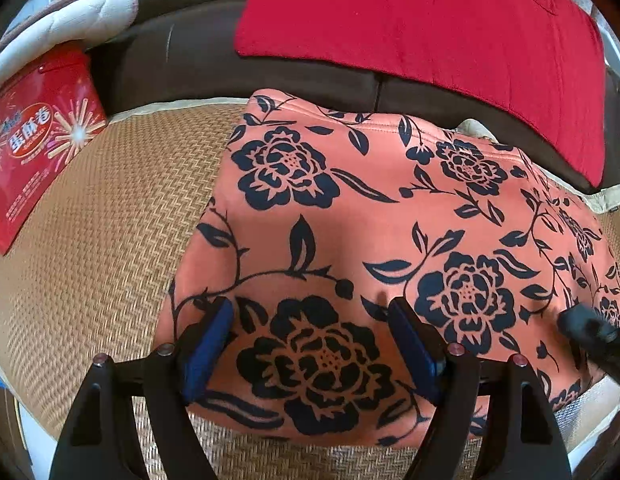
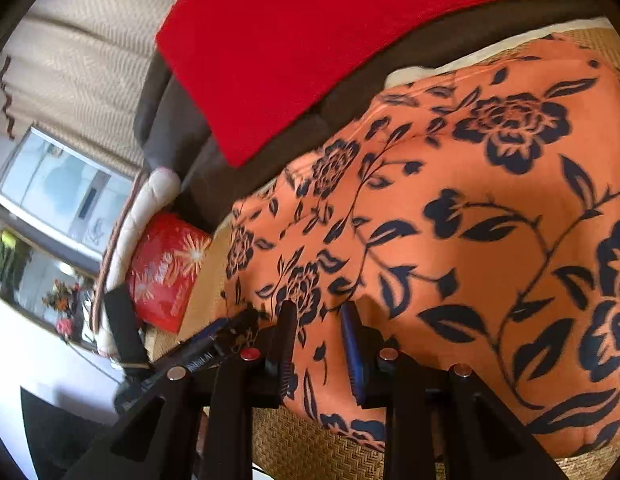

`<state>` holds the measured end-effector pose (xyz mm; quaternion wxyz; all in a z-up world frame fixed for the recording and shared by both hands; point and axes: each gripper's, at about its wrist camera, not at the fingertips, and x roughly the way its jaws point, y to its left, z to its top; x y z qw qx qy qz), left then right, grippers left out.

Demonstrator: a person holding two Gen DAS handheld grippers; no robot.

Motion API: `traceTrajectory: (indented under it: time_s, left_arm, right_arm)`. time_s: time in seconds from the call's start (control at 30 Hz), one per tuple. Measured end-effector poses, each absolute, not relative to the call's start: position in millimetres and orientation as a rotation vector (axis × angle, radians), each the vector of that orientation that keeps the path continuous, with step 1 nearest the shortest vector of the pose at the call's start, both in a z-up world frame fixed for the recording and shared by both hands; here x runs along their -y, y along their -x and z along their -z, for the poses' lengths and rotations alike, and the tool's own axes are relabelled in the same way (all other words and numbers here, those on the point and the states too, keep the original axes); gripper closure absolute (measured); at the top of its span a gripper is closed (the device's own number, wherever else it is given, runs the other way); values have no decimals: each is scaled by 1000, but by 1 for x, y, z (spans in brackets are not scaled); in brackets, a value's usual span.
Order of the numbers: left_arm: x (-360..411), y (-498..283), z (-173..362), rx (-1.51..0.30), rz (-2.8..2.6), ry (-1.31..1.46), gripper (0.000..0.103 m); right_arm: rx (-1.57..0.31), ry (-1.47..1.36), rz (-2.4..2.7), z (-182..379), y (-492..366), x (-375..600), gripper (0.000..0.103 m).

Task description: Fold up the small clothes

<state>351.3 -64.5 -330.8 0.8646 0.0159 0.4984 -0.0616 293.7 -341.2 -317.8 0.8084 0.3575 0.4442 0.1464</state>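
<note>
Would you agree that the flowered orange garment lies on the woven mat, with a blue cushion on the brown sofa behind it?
Not quite: the cushion is red, as the left wrist view shows. The flowered orange garment does lie on the woven mat, before the brown sofa.

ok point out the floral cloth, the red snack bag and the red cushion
floral cloth (image 1: 369, 216), left wrist view, on plain orange fabric near its middle
red snack bag (image 1: 34, 148), left wrist view, on its printed front
red cushion (image 1: 421, 24), left wrist view, on its flat face

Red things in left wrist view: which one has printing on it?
The red snack box at far left, on the woven mat: white and gold lettering and starbursts. The red cushion on the sofa back is plain.
</note>
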Motion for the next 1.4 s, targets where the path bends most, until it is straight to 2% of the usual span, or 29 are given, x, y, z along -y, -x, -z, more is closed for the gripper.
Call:
traceTrajectory:
  time_s: [0.07,0.2,0.43,0.63,0.9,1.2,1.4]
  left_arm:
    - [64,-342,334,-1050,75,-106,23]
    - [73,-334,343,-1044,50,-195,20]
    - [94,-306,322,-963,75,-180,21]
    - [131,-297,326,-913,146,-275,21]
    - [126,-311,341,-945,162,-267,20]
    - [127,-313,343,-915,170,-301,19]
    - [125,-308,340,-913,171,-302,19]
  right_arm:
    - [-1034,-736,-284,331,-299,332,78]
    - [-1040,-708,-291,328,-299,330,78]
    - [-879,-681,-53,295,-281,394,76]
    - [-913,-775,156,315,-283,447,78]
    - [-812,-709,70,295,-310,432,76]
    - [-921,-680,14,320,-347,397,77]
    - [-859,-708,-9,310,-341,393,76]
